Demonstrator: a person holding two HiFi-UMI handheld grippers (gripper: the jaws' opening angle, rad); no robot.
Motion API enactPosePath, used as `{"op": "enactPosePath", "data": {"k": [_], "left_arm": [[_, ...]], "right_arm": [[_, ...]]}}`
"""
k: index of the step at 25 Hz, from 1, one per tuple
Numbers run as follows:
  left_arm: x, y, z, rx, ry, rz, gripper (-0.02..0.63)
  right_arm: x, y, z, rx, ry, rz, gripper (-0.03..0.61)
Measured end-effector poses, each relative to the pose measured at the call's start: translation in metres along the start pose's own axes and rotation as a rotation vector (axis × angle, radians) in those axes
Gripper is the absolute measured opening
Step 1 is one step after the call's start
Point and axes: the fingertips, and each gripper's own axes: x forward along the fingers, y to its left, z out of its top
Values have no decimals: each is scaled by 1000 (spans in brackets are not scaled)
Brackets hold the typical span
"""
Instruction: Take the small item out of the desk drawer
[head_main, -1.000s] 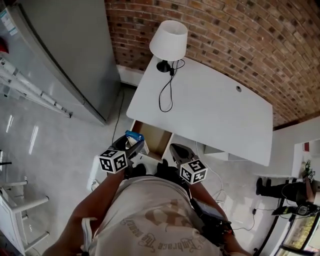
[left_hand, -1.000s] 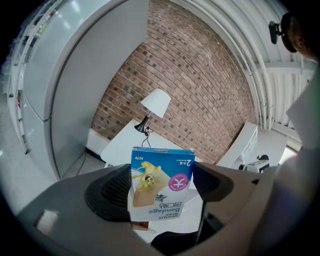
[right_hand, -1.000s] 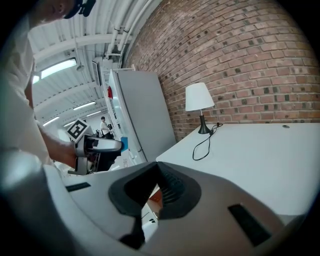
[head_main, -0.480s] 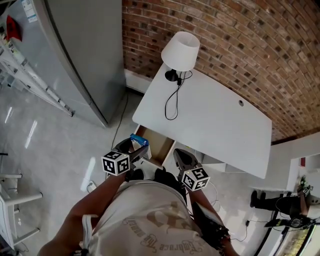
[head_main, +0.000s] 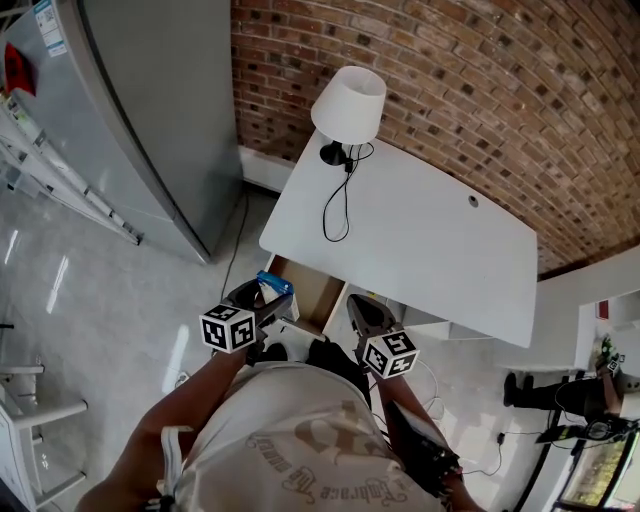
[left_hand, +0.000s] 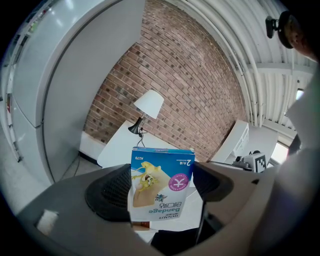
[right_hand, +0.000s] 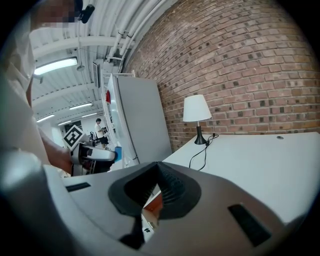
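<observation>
My left gripper (left_hand: 161, 189) is shut on a small bandage box (left_hand: 161, 187), blue on top with a cream picture, held upright between the two dark pads. In the head view that gripper (head_main: 262, 300) holds the bandage box (head_main: 272, 283) over the left end of the open wooden drawer (head_main: 310, 285) under the white desk (head_main: 420, 240). My right gripper (right_hand: 156, 192) is shut with nothing between its jaws; it (head_main: 362, 312) hangs at the drawer's right end, in front of the desk edge.
A white lamp (head_main: 345, 105) with a black cord stands at the desk's back left corner against the brick wall (head_main: 480, 90). A tall grey cabinet (head_main: 150, 110) rises left of the desk. A ladder (head_main: 60, 170) lies on the glossy floor farther left.
The head camera has shifted slightly, so the desk sits a bit differently in view. Both grippers keep their places by the drawer, the left still holding the box.
</observation>
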Motion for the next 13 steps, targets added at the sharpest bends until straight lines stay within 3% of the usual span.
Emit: {"op": "enactPosePath", "data": {"k": [13], "left_arm": [[11, -2, 3, 26, 32, -23, 388]], "right_arm": [[1, -1, 4, 26, -28, -17, 5]]}}
